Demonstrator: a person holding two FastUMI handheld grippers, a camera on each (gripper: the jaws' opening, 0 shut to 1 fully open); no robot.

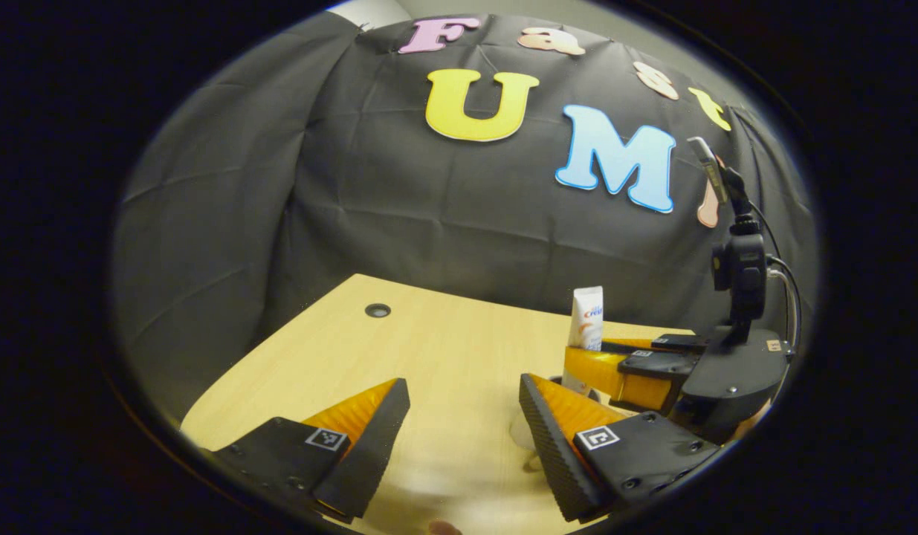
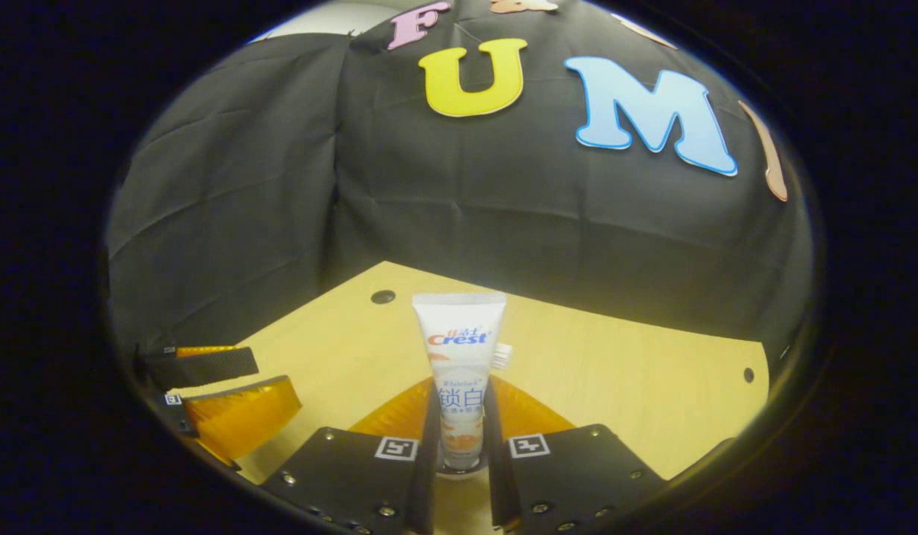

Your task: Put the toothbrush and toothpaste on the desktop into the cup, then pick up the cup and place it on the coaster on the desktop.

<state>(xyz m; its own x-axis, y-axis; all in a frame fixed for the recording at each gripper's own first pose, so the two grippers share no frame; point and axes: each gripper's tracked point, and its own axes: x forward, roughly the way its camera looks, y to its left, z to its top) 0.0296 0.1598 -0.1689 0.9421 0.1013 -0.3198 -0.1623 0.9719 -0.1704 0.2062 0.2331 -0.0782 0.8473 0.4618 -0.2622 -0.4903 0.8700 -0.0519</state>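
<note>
While the right gripper [image 2: 462, 438] clamps both fingers on the upright toothpaste [image 2: 459, 364], held above the desktop [image 2: 615, 379], a toothbrush [image 2: 502, 355] head peeks just behind the tube. Left gripper [image 1: 464, 416]: fingers apart, nothing between them, beside the toothpaste.

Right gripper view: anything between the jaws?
Yes. The toothpaste tube stands upright between the right gripper jaws, both pressing its lower part. The left gripper view shows the same from the side.
</note>
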